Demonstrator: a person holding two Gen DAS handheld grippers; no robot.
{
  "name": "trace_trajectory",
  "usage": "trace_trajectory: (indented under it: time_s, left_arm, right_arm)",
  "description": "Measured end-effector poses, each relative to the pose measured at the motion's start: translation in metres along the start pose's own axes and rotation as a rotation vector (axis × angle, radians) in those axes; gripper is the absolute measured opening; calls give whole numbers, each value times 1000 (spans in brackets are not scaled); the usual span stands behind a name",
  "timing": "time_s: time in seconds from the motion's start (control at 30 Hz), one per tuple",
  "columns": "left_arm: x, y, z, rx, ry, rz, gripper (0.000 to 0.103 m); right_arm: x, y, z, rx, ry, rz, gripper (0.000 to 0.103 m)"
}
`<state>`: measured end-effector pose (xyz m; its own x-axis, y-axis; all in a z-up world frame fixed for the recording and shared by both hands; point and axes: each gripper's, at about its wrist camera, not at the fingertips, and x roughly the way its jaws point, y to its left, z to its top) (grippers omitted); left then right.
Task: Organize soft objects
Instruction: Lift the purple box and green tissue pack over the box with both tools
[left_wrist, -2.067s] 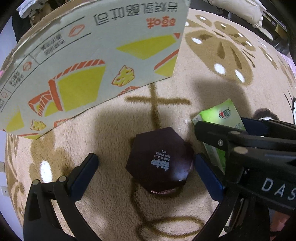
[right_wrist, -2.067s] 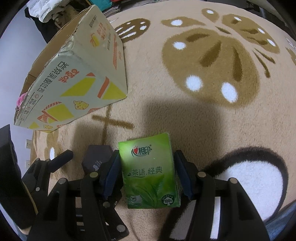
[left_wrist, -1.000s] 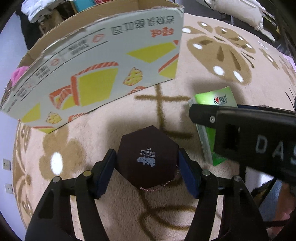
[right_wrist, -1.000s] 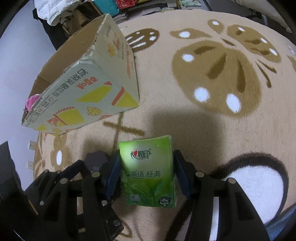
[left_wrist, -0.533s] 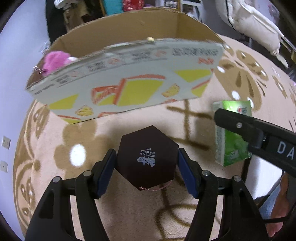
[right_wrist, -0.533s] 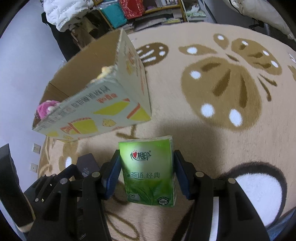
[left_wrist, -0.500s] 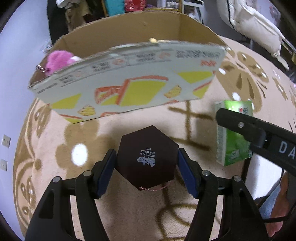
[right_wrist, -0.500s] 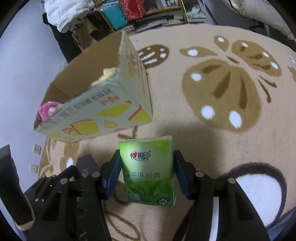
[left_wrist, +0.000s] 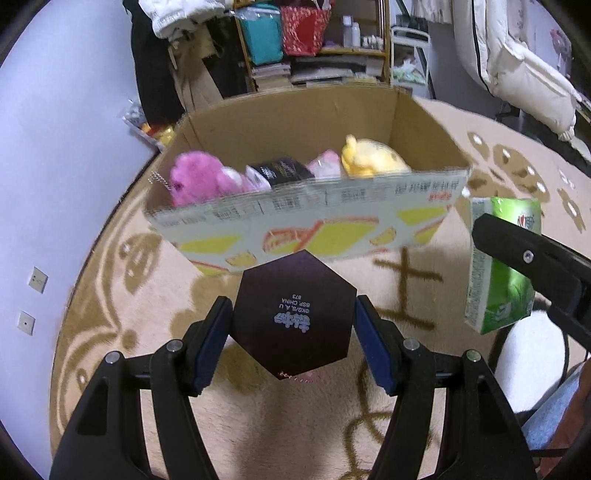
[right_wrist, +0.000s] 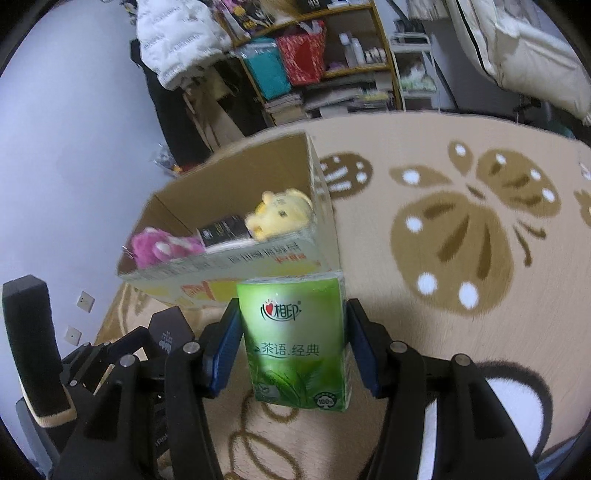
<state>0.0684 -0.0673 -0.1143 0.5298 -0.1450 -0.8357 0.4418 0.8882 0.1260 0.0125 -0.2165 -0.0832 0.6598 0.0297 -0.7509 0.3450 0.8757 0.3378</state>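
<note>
You are looking at a smooth, faintly glossy dark hexagonal box (left_wrist: 293, 319) and a shiny plastic-wrapped green tissue pack (right_wrist: 295, 343). Matt corrugated cardboard is forming the carton (left_wrist: 295, 122), its printed face dull. Fuzzy plush is covering the pink toy (left_wrist: 195, 181) and yellow toy (left_wrist: 369, 160). The carpet (right_wrist: 461, 332) is showing a soft pile.

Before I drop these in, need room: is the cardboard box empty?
No. The cardboard box already holds a pink plush, a yellow plush and a black packet.
</note>
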Motion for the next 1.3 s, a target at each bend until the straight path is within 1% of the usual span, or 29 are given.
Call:
trace_trajectory:
  time_s: [0.07, 0.2, 0.33, 0.43, 0.6, 0.7, 0.77, 0.9, 1.07, 1.17, 1.3]
  left_arm:
    - [-13, 6, 6, -8, -28, 4, 66]
    - [-37, 11, 20, -31, -110, 21, 66]
    - [-52, 20, 30, -41, -168, 39, 66]
    - [-60, 27, 38, -56, -198, 51, 66]
    - [-71, 34, 54, -58, -254, 59, 66]
    - [-72, 34, 62, -49, -270, 71, 66]
    - [-70, 33, 67, -45, -251, 90, 66]
    - [-71, 38, 73, -58, -261, 98, 66]
    - [-69, 42, 85, -55, -285, 115, 66]
    - [-64, 48, 91, -72, -286, 96, 66]
    - [-57, 50, 96, -66, -295, 119, 66]
  right_arm:
    - [-8, 2, 4, 1, -30, 14, 58]
    - [-23, 3, 8, 35, -94, 73, 58]
    - [-35, 11, 14, 11, -149, 77, 58]
    - [-42, 12, 19, 18, -174, 102, 58]
    - [-48, 17, 30, 1, -203, 102, 58]
    - [-48, 21, 40, -10, -213, 118, 58]
    - [-49, 23, 47, -20, -219, 134, 58]
    - [-46, 33, 59, -71, -226, 114, 58]
    - [-46, 42, 79, -103, -242, 99, 58]
    - [-43, 49, 90, -143, -240, 83, 58]
    - [-32, 54, 102, -176, -231, 63, 58]
